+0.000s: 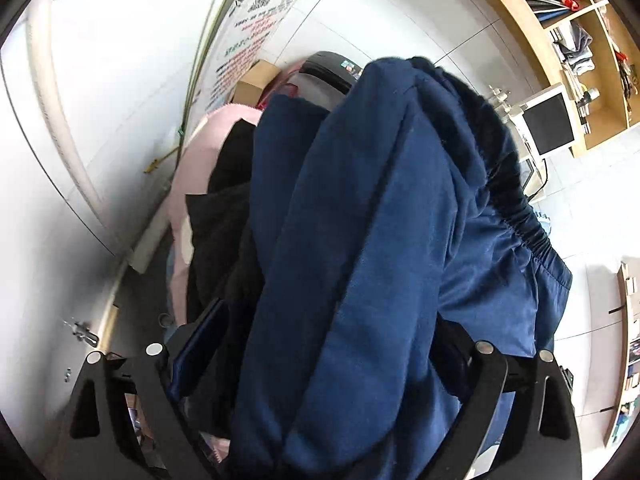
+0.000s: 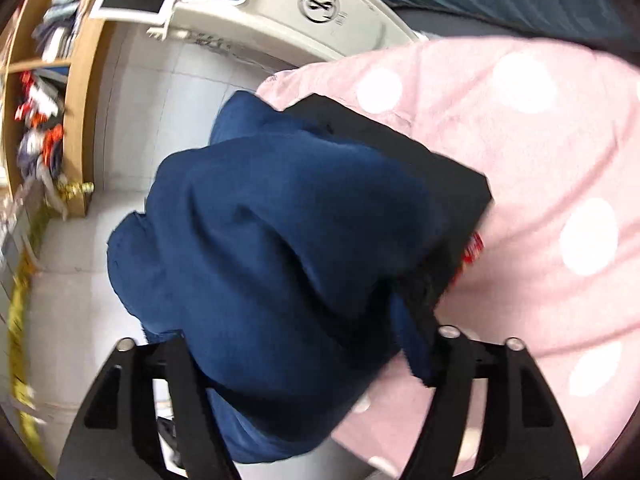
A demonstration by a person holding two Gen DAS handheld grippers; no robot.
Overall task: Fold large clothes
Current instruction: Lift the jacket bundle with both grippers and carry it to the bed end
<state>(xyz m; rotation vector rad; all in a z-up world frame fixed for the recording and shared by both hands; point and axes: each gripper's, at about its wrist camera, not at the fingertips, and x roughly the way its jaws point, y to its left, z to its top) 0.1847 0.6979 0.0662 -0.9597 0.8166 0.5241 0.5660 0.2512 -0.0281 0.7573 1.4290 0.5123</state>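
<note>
A folded navy blue garment (image 1: 380,220) with an elastic hem lies bunched on a black garment (image 1: 224,220), which rests on a pink cloth (image 1: 200,152). My left gripper (image 1: 320,350) stands wide open, and the blue bundle fills the gap between its fingers. In the right wrist view the same blue garment (image 2: 280,220) lies over the black garment (image 2: 392,140) on the pink cloth with white dots (image 2: 540,160). My right gripper (image 2: 288,338) is open too, with its fingers on either side of the blue fabric. Whether the pads touch the cloth is hidden by its folds.
A wooden shelf (image 1: 560,40) full of clothes and a small monitor (image 1: 548,120) stand beyond the pile. A white machine (image 2: 280,12) sits behind the pink cloth, beside a tiled floor (image 2: 152,100). A cardboard box (image 1: 256,76) stands against the postered wall.
</note>
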